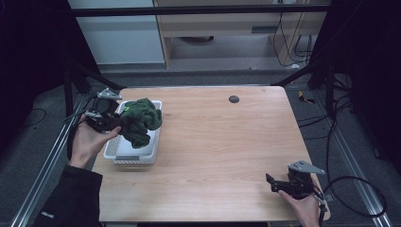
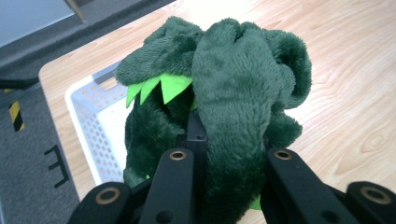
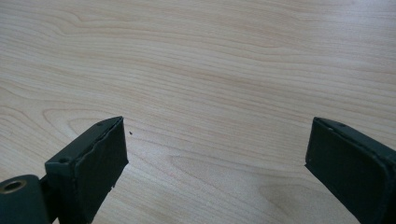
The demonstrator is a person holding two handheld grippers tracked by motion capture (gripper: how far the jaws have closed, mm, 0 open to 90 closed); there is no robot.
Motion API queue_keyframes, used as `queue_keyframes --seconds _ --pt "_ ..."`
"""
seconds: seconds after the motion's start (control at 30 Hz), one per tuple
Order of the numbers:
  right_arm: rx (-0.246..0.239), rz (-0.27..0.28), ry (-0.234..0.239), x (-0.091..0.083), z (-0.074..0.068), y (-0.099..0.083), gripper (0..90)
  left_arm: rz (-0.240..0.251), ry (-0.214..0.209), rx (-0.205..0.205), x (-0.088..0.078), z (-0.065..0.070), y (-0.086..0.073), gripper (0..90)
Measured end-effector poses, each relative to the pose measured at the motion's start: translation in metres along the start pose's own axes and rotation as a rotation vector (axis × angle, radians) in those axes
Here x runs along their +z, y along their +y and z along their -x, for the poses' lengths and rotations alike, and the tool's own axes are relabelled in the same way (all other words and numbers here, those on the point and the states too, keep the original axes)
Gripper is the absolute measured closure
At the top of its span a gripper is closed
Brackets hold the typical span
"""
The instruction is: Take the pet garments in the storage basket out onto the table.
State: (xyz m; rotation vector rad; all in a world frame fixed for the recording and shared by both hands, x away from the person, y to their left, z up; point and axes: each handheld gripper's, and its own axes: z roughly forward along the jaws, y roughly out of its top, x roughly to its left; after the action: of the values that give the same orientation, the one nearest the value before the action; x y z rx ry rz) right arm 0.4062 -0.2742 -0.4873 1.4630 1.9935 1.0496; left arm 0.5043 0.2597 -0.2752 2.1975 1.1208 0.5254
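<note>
Dark green plush toy (image 2: 233, 88) with bright green felt spikes hung clamped between the jaws of the left gripper (image 1: 105, 118), held just above the white perforated plastic basket (image 1: 118, 150) at the left edge of the pale wooden table (image 1: 227, 142). The right gripper (image 1: 289, 184) rested near the table's front right corner, jaws wide apart over bare wood. Judging by this, lowering the toy until its sagging bulk sat inside the basket walls before releasing seemed wisest.

Desk (image 1: 227, 142) bare and passable right of white basket (image 1: 153, 153) (far-left edge); green plush (image 1: 140, 120) hangs over the basket, blocking its opening.
</note>
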Motion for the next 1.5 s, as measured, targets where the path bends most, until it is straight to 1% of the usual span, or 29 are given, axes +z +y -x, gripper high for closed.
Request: queue_keyframes --seconds 0.23,0.27,0.33,0.37,0.47,0.5,0.53,0.57,0.6,0.67,0.83,0.87,0.9,1.0,1.07,1.2,1.3,1.37,1.5 --pt "-0.001 0.003 0.002 0.0 0.0 0.0 5.5 -0.006 -0.025 0.06 -0.001 0.017 0.012 78.5" --pt "-0.008 0.004 -0.003 0.0 0.0 0.0 5.5 -0.008 -0.03 0.067 -0.001 0.02 0.013 78.5" --pt "-0.008 0.005 -0.003 0.0 0.0 0.0 5.5 -0.001 -0.034 0.072 0.0 0.024 0.016 78.5" --pt "-0.009 0.005 -0.004 0.0 0.001 0.0 5.5 -0.005 -0.036 0.088 0.0 0.026 0.017 78.5" --pt "-0.003 0.006 -0.001 0.0 0.0 0.0 5.5 0.003 -0.054 0.096 0.004 0.033 0.022 78.5" --pt "0.002 0.005 0.002 0.0 0.0 0.001 5.5 0.0 -0.059 0.106 0.005 0.035 0.023 78.5" --pt "-0.003 0.005 -0.001 0.0 0.0 0.0 5.5 0.001 -0.063 0.105 0.007 0.037 0.025 78.5" --pt "-0.002 0.005 -0.001 0.0 0.0 0.0 5.5 -0.004 -0.068 0.117 0.009 0.04 0.026 78.5" --pt "-0.002 0.005 -0.001 0.0 0.0 0.0 5.5 -0.004 -0.068 0.117 0.009 0.04 0.026 78.5" --pt "0.001 0.005 0.0 -0.001 0.001 0.0 5.5 -0.006 -0.083 0.136 0.013 0.048 0.031 78.5" --pt "-0.001 0.006 0.001 -0.001 0.001 0.001 5.5 -0.013 -0.099 0.167 0.018 0.061 0.038 78.5" --pt "-0.001 0.007 0.001 -0.001 0.001 0.001 5.5 -0.006 -0.104 0.165 0.019 0.064 0.039 78.5" --pt "-0.001 0.008 0.001 -0.001 0.001 0.001 5.5 -0.005 -0.11 0.171 0.02 0.067 0.04 78.5" --pt "0.0 0.008 0.001 -0.001 0.001 0.001 5.5 -0.008 -0.117 0.181 0.022 0.07 0.042 78.5" --pt "-0.001 0.007 0.001 -0.001 0.001 0.001 5.5 -0.011 -0.125 0.19 0.026 0.077 0.044 78.5" --pt "0.0 0.006 0.002 -0.001 0.001 0.001 5.5 -0.005 -0.148 0.193 0.032 0.085 0.046 78.5" --pt "-0.002 0.008 0.002 -0.001 0.0 0.001 5.5 -0.009 -0.162 0.206 0.036 0.09 0.048 78.5" --pt "-0.002 0.009 0.003 -0.001 0.0 0.001 5.5 -0.005 -0.166 0.202 0.037 0.091 0.048 78.5" --pt "-0.003 0.009 0.002 -0.001 0.001 0.001 5.5 -0.004 -0.181 0.21 0.042 0.098 0.05 78.5"
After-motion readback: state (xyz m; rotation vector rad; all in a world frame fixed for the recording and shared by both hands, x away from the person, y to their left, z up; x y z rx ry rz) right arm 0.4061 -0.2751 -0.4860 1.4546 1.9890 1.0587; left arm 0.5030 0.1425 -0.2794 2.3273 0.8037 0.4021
